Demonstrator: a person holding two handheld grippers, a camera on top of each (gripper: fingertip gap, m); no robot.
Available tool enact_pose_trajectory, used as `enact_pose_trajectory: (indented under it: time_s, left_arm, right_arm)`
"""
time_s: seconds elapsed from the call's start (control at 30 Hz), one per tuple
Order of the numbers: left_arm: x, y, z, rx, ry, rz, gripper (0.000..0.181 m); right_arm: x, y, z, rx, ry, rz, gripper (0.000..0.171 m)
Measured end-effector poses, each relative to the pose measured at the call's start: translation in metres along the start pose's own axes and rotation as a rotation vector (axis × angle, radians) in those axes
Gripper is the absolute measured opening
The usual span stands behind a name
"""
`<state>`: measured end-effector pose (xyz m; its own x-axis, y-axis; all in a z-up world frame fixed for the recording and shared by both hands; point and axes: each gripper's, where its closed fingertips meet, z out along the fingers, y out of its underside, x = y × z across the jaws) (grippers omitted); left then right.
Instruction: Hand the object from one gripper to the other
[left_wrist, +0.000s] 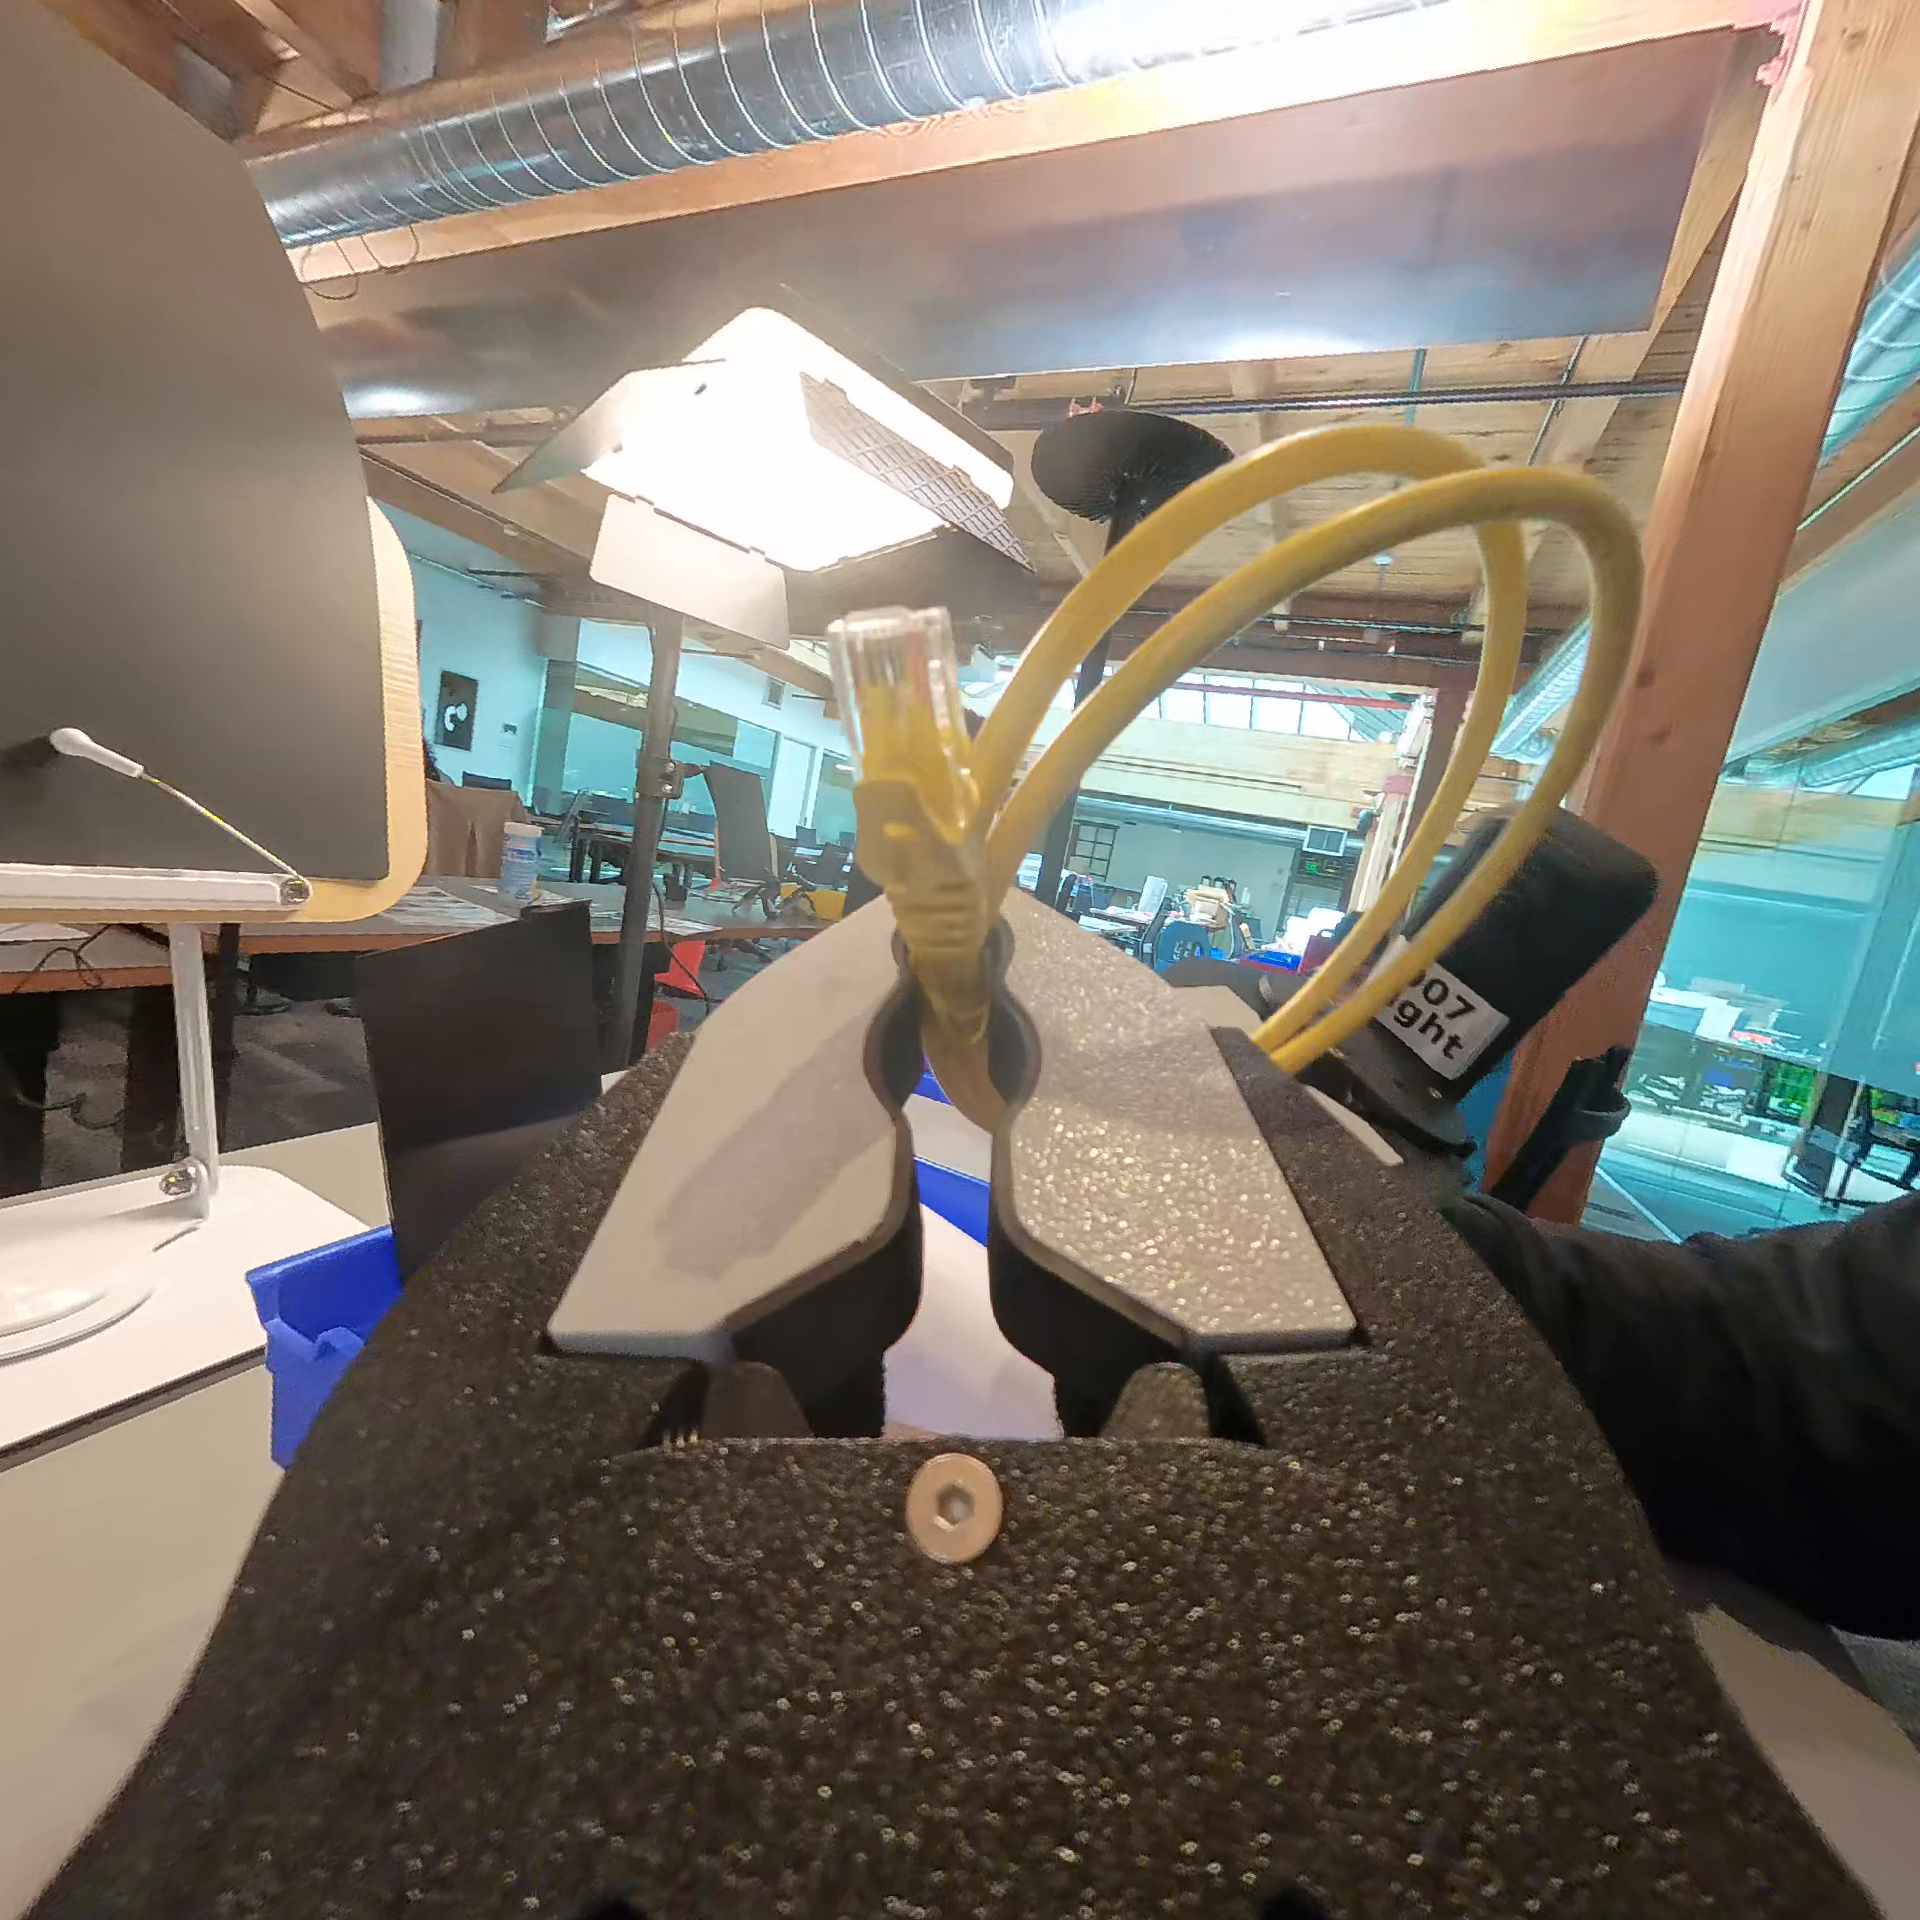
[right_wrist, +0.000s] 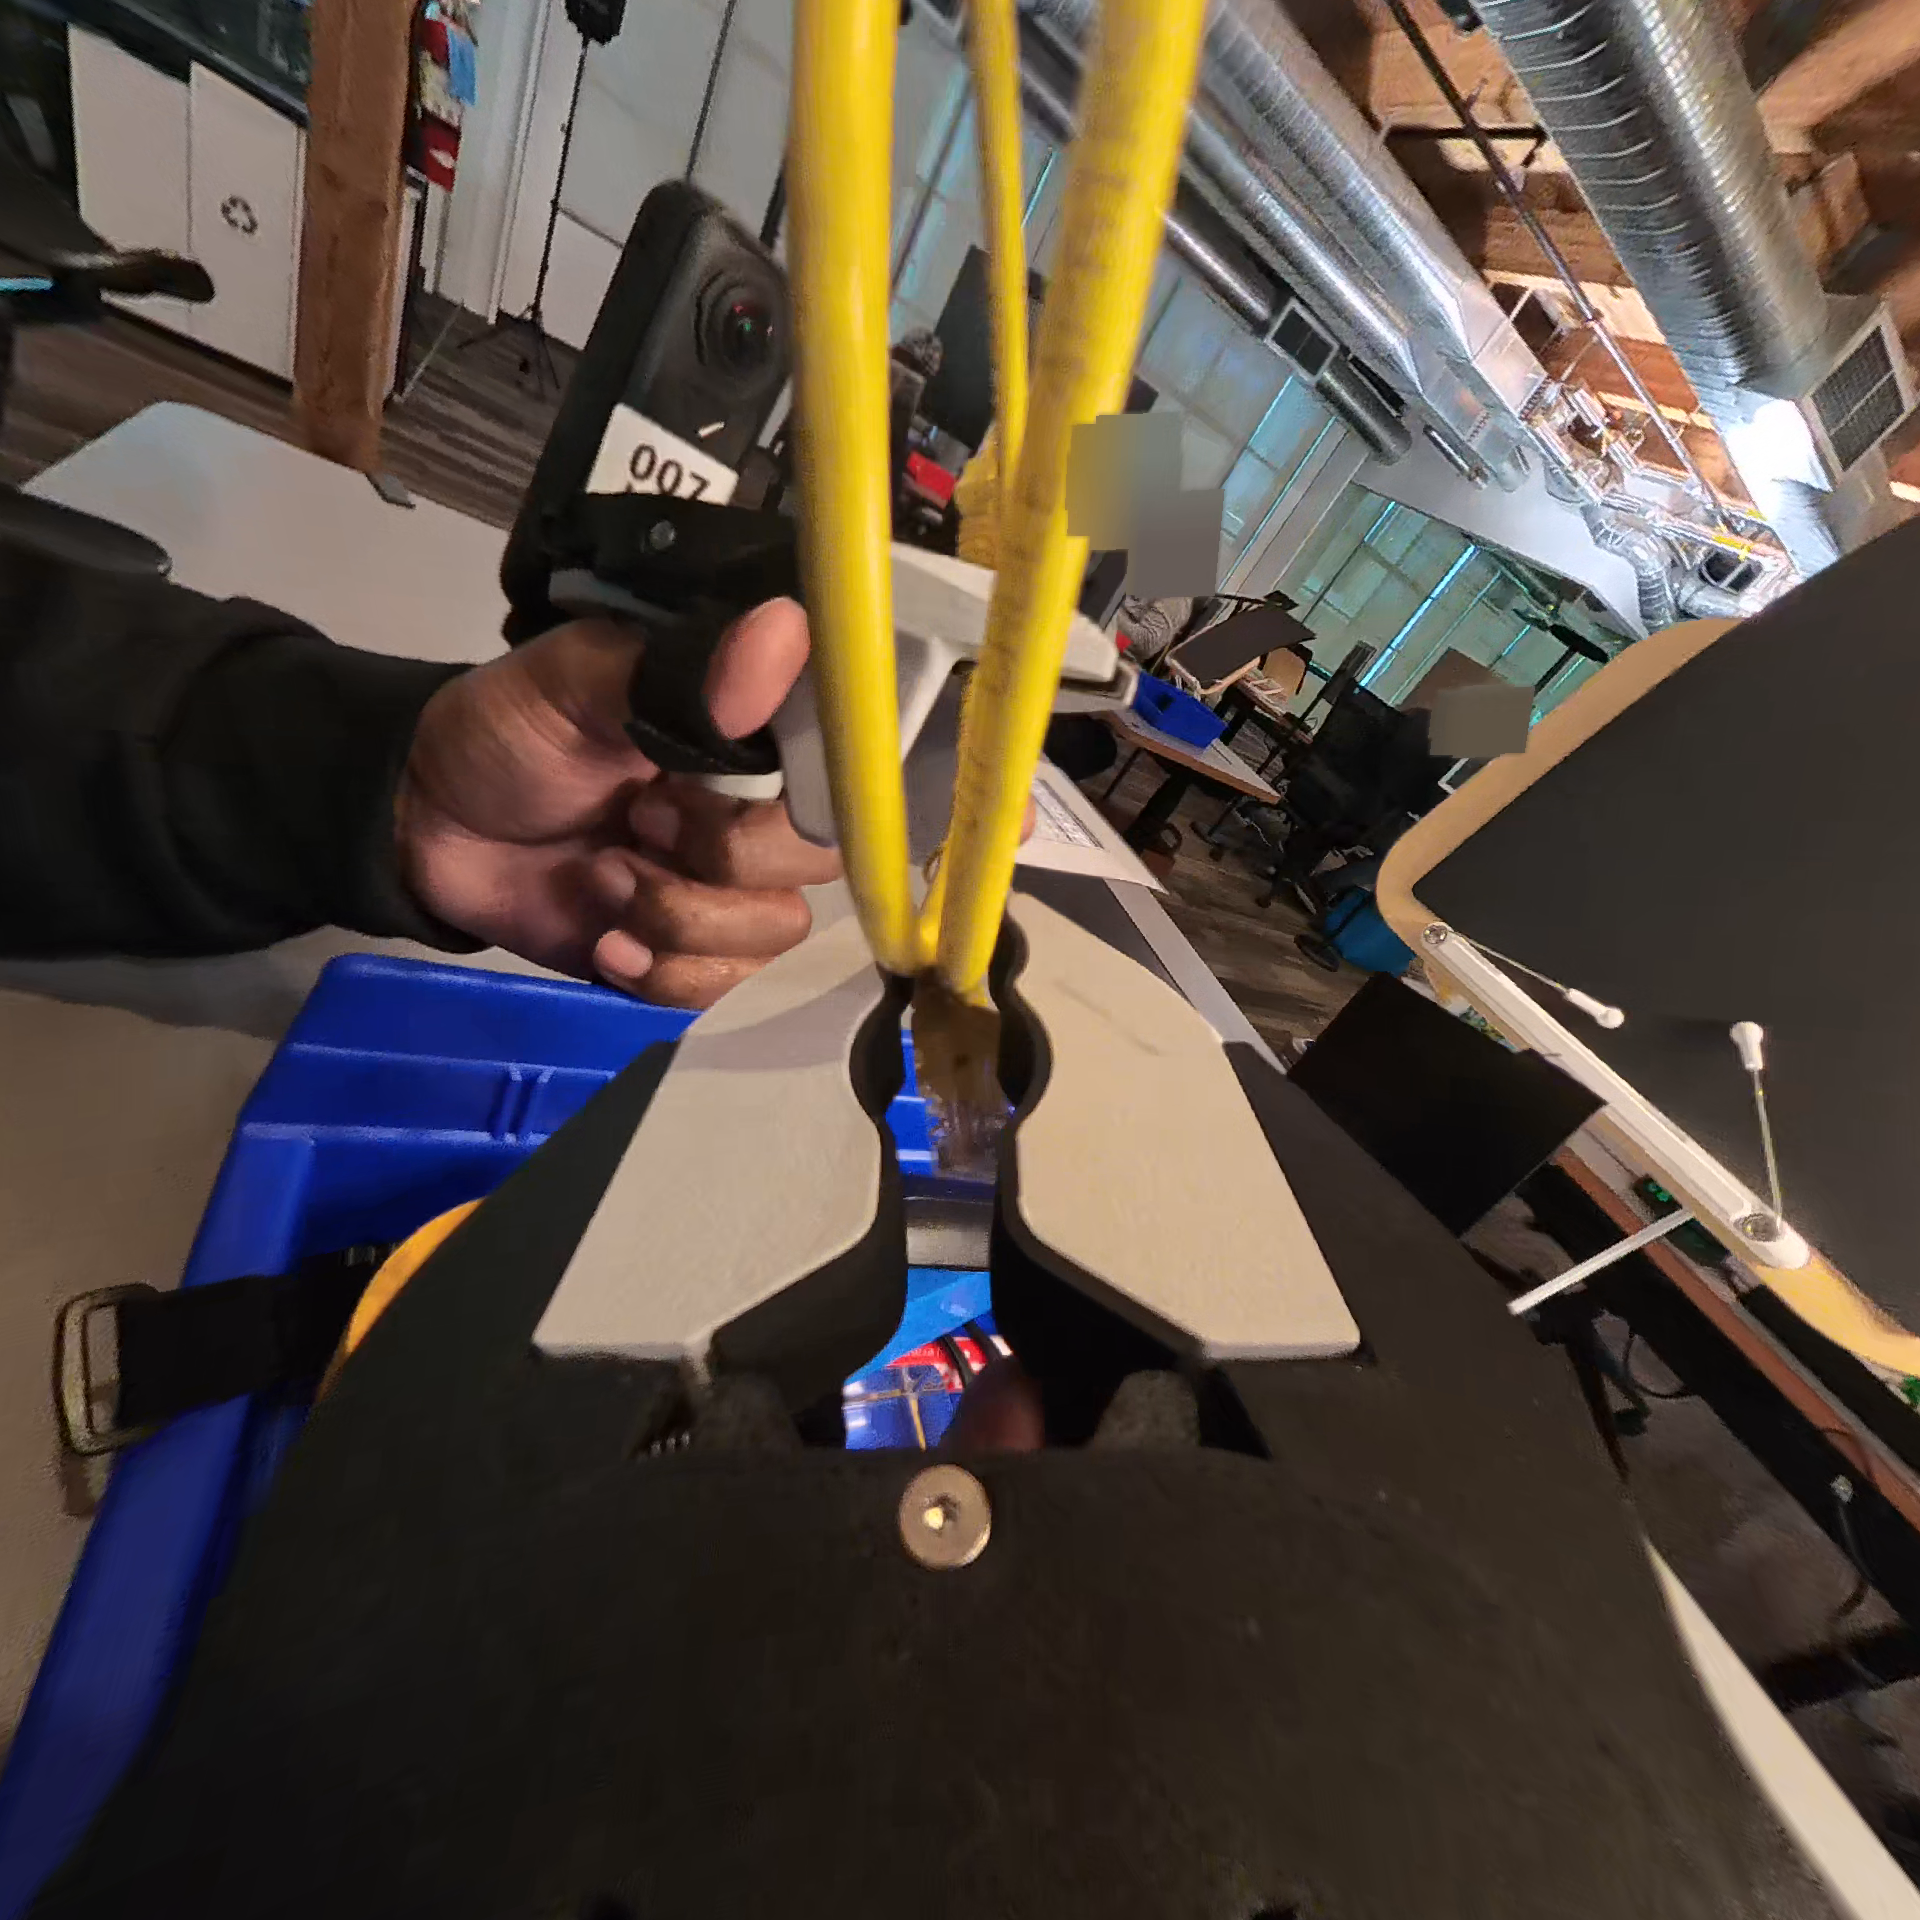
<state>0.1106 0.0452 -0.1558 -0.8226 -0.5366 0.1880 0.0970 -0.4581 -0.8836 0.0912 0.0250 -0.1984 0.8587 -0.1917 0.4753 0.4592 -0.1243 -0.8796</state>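
- Both grippers pinch the yellow cable (left_wrist: 1299, 582): my left gripper (left_wrist: 951, 997) is closed on the strain boot below one plug, my right gripper (right_wrist: 951, 1023) on the other end.
- I'd confirm one grip is firm, then open the other slowly, without tugging the loop.

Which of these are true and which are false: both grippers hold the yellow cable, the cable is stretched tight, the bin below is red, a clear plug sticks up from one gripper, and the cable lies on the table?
1. Both grippers hold the yellow cable. True: the left gripper and the right gripper are each shut on it.
2. The cable is stretched tight. False: it bends in loose loops.
3. The bin below is red. False: it is blue.
4. A clear plug sticks up from one gripper. True: it rises above the left gripper's fingers.
5. The cable lies on the table. False: it is held up in the air.
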Motion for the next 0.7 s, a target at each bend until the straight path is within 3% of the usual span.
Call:
enact_pose_trajectory:
  time_s: [0.23,0.5,0.7]
  left_arm:
    - [0.002,0.011,-0.003,-0.157,0.076,0.054,0.018]
    - [0.026,0.045,-0.028,-0.378,0.354,0.064,0.016]
    - [0.030,0.057,-0.034,-0.391,0.412,0.029,0.017]
  right_arm:
    - [0.002,-0.001,-0.003,0.008,-0.068,0.142,0.011]
    - [-0.016,0.000,-0.006,-0.052,-0.256,0.306,0.011]
    - [-0.016,-0.002,-0.007,-0.056,-0.292,0.404,0.011]
